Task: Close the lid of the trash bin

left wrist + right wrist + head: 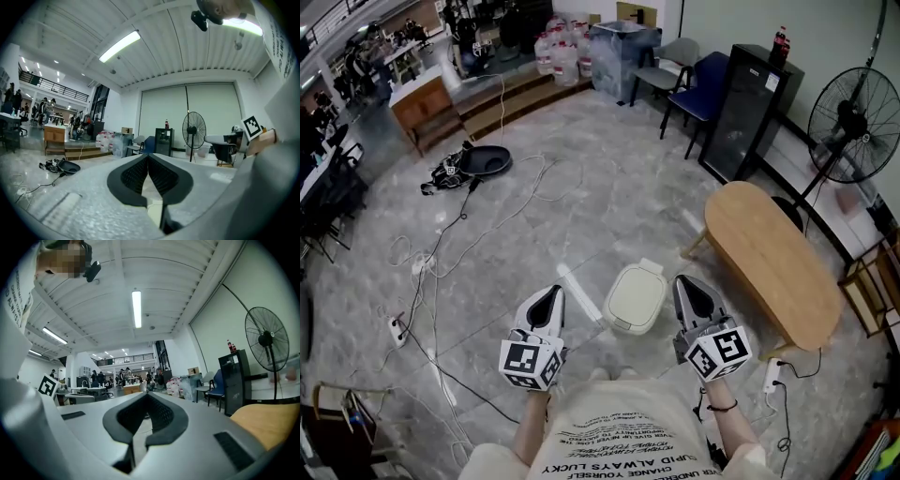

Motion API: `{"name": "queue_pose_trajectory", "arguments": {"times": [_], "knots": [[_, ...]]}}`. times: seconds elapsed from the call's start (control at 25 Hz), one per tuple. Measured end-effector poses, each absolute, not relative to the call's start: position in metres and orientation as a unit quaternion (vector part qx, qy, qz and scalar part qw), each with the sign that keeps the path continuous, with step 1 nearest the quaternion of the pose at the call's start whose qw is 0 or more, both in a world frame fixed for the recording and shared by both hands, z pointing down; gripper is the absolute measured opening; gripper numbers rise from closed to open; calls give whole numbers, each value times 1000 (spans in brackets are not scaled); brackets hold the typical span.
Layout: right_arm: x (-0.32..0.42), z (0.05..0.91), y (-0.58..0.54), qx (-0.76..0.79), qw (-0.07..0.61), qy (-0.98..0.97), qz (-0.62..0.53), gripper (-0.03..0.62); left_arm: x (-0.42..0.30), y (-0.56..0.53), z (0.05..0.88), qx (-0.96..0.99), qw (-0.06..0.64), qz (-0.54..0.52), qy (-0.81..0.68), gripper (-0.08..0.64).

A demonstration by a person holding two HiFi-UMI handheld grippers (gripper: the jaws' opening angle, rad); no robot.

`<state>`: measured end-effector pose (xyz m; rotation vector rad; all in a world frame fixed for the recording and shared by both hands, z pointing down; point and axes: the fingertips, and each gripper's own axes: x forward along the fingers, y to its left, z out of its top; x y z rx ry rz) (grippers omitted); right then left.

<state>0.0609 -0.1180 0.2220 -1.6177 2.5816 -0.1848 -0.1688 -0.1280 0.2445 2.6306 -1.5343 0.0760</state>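
Sitting between left gripper (549, 298) and right gripper (691, 289), both closed, empty: trash bin (628, 324), lid (636, 295) down.

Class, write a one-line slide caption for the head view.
Closed cream trash bin on the grey floor, flanked by the left gripper and right gripper, both shut.

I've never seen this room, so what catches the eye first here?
In the head view, the shut left gripper and right gripper frame a cream trash bin on the grey floor; its lid looks closed. An oval wooden table stands at right, a black fan beyond it.
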Motion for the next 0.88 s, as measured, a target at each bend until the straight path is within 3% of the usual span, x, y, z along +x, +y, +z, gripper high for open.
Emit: {"name": "queue_pose_trajectory", "arguments": {"times": [0.88], "knots": [[60, 223, -110, -516, 36, 854, -49, 5, -169, -109, 235, 851, 33, 29, -523, 23]]}}
